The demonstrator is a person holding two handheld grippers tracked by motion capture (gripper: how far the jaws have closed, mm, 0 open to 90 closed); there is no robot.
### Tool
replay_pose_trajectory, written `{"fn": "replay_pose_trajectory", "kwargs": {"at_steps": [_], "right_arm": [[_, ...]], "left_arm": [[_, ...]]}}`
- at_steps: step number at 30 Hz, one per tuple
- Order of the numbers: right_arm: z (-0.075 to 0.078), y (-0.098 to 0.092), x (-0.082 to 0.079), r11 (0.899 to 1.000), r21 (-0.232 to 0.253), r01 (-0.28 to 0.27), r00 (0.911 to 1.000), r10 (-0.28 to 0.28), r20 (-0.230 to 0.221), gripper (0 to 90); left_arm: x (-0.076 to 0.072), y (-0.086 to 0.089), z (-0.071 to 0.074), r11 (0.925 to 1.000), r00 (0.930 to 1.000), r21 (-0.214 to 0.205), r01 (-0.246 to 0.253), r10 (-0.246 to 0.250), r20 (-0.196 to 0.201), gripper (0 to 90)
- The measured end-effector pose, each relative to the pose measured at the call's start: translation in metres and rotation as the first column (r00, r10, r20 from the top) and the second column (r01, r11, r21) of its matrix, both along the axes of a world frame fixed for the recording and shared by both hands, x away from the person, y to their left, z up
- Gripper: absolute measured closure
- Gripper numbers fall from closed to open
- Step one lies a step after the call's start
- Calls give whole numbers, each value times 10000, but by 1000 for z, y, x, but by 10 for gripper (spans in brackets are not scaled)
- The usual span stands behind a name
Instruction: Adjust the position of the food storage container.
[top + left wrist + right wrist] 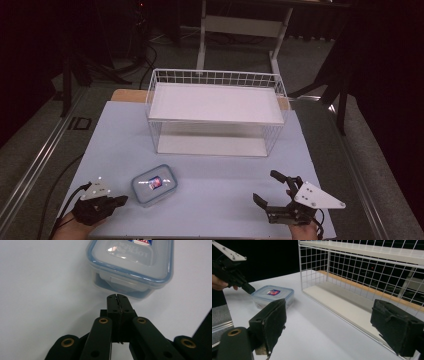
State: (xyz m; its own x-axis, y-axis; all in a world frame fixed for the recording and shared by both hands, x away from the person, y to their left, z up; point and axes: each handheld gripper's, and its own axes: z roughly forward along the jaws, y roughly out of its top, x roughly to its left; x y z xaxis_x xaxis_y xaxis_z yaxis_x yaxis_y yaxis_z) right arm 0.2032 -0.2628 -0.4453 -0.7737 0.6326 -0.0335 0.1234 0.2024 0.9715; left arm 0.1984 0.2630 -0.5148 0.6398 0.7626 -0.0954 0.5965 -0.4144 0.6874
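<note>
Closed left gripper (pixel 117 297) poised at the near end of the food container (pixel 154 183)

The lidded box sits near-left on the table (pixel 225 175), in front of the wire shelf rack (pixel 216 112); jaws pressed together, empty, probably to nudge its latch. Right gripper (pixel 272 187) waits wide open, near right.

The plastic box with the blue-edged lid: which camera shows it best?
The high view: the whole plastic box lies uncovered on the table. The left gripper view crops it at the top; the right gripper view shows it small, partly behind a claw.
</note>
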Motion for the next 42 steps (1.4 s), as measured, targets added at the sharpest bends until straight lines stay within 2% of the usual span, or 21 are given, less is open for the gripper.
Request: {"fn": "replay_pose_trajectory", "kwargs": {"at_steps": [2,4,12,19,21,24,31,34,42], "right_arm": [[0,0,0,10000,1,-6,10000,6,-7,132],[0,0,0,10000,-30,-16,10000,16,0,132],[-1,-1,1,10000,-15,-45,10000,45,-51,133],[-1,1,0,9999,-66,-95,9999,95,-86,133],[-2,1,1,9999,-76,-132,9998,131,-160,133],[-3,2,1,9998,-103,-164,9996,161,-214,133],[-3,1,1,9998,-105,-157,9996,155,-232,133],[-3,1,1,9997,-133,-181,9995,177,-250,132],[-4,0,2,9998,-172,-29,9998,25,-190,132]], "left_arm": [[4,-3,-2,9998,10000,213,53,-52,-45,900],[8,-6,-2,9998,9999,156,95,-93,-100,900],[25,-17,-2,9983,9995,555,197,-182,-260,900],[37,-28,-1,9982,9991,475,354,-343,-232,900],[41,-32,-1,9972,9987,569,478,-467,-215,900],[46,-37,-3,9977,9985,466,490,-478,-250,900],[56,-43,-5,9973,9984,516,532,-522,-199,900],[57,-42,-5,9978,9988,480,450,-439,-236,900],[41,-28,7,9983,9999,564,120,-116,-74,900]]}}
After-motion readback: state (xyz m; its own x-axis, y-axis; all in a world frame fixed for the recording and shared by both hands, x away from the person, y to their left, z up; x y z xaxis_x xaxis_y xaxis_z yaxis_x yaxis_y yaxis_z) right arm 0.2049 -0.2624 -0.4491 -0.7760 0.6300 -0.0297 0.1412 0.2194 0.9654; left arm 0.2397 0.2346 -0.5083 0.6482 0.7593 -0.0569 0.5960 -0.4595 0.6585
